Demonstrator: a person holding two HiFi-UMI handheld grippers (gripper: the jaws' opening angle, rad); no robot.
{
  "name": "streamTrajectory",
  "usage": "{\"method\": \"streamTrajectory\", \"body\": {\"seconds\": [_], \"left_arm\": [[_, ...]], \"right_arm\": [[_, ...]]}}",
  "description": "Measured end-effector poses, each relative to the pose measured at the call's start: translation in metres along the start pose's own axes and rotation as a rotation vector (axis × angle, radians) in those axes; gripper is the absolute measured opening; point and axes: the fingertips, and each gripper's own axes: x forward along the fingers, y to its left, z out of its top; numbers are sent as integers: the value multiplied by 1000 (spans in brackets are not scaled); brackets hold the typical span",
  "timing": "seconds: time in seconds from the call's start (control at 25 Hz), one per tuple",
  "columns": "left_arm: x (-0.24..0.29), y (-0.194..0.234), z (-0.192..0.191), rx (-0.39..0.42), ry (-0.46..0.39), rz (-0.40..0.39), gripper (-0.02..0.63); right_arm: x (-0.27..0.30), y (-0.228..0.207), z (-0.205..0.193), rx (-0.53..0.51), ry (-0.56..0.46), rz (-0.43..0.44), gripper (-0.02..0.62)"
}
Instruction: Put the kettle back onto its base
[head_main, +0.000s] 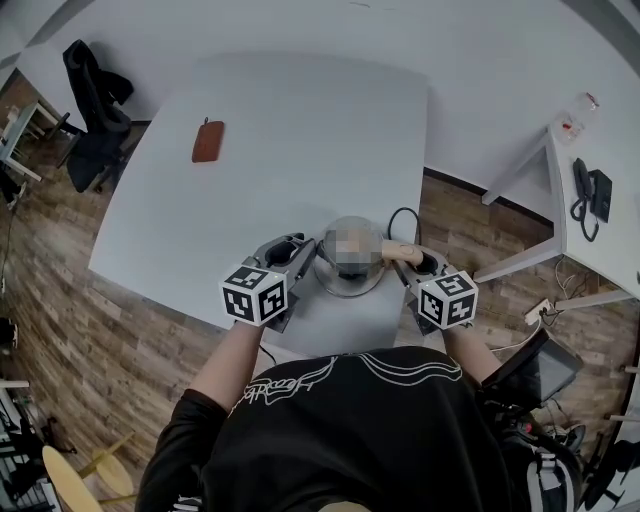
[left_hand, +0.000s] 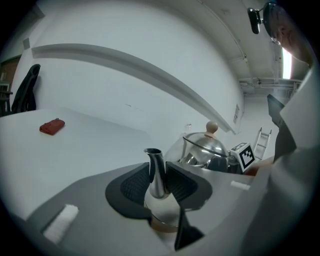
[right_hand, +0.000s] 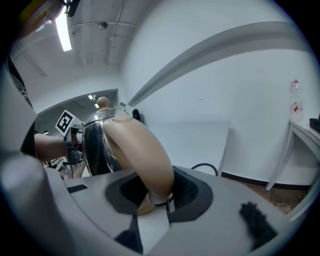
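Grey left gripper (left_hand: 159, 175): jaws closed on the steel spout (left_hand: 156, 170) of the kettle (left_hand: 202, 147), one pad on each side.
Right gripper (right_hand: 159, 187): jaws clamped around the tan handle (right_hand: 145, 155).
Kettle: upright between both grippers, near the table's front edge; whether it rests on its base cannot be told.
Cord (head_main: 400, 215): black, looping just behind the handle.
Table (head_main: 300, 120): pale grey top; a reddish-brown pouch (head_main: 208, 141) lies well apart, far left.
Room: wood-plank floor (head_main: 60, 300), white walls, a chair draped with a dark coat (head_main: 95, 90) beyond the table's far left corner, a white side desk (head_main: 560, 170) at right carrying a black telephone (head_main: 590, 195).
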Motion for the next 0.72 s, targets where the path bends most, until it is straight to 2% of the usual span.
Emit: {"method": "streamTrajectory", "body": {"seconds": [0.16, 0.48, 0.72], "left_arm": [[0, -1, -2, -51, 9, -25, 109], [-5, 3, -4, -82, -7, -2, 124], [-21, 5, -3, -94, -35, 25, 133]], "right_arm": [[-1, 0, -2, 19, 16, -13, 115], [-8, 1, -5, 37, 26, -31, 158], [-30, 7, -10, 30, 8, -60, 161]]}}
